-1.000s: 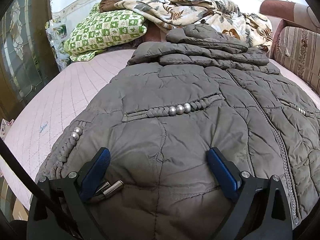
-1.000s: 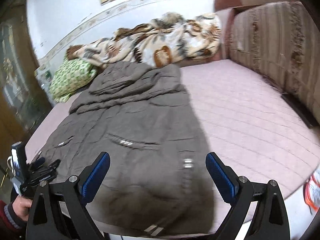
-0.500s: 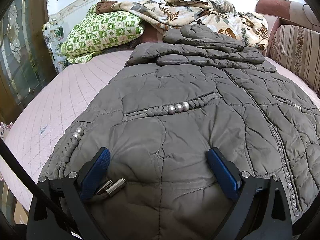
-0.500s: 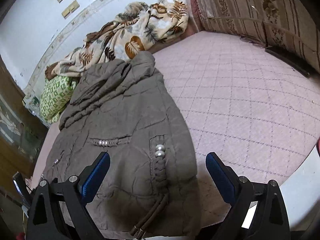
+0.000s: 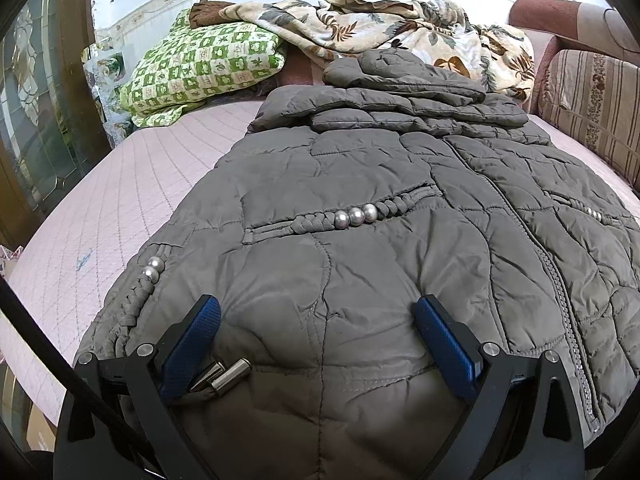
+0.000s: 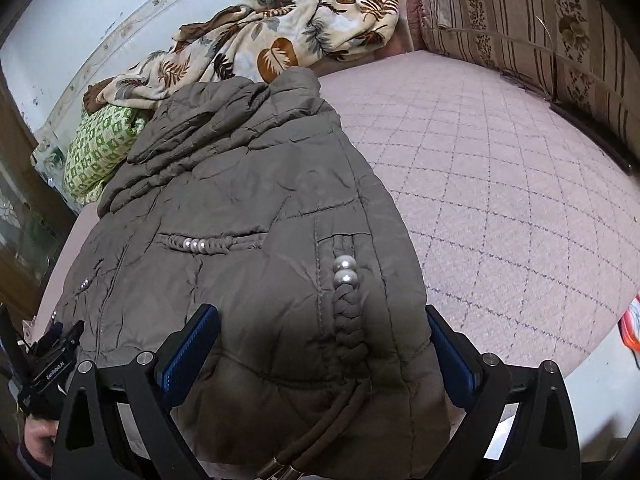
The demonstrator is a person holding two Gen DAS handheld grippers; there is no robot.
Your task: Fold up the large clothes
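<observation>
The grey quilted jacket [image 5: 360, 208] is lying front-up and zipped on the pink quilted mattress [image 5: 120, 208], its hood end pointing toward the far wall and its hem hanging at the near edge of the bed. Its sleeves are not sticking out at the sides; at the collar end several padded layers are lying stacked, which I am judging to be the sleeves and hood already turned in, though I cannot tell for sure. The body itself is looking full length, so the crosswise folds of hem toward collar are, in my judgement, waiting to be done.

The left gripper [image 5: 318, 334] is resting low over the hem on the left half of the jacket, its blue pads spread wide with puffy fabric bulging between them and nothing pinched; two metal cord ends [image 5: 228, 374] are lying just beside its left pad. The right gripper [image 6: 320, 340] is sitting at the hem on the other half, jaws likewise wide apart, straddling the braided cord with pearl beads [image 6: 346, 300] and clamping nothing. Both seem placed to take the hem.

Beyond the jacket, a green checked pillow [image 5: 200, 68] and a leaf-print blanket [image 5: 392, 28] are piled against the wall, and a striped cushion [image 6: 540, 28] is standing along the right side
</observation>
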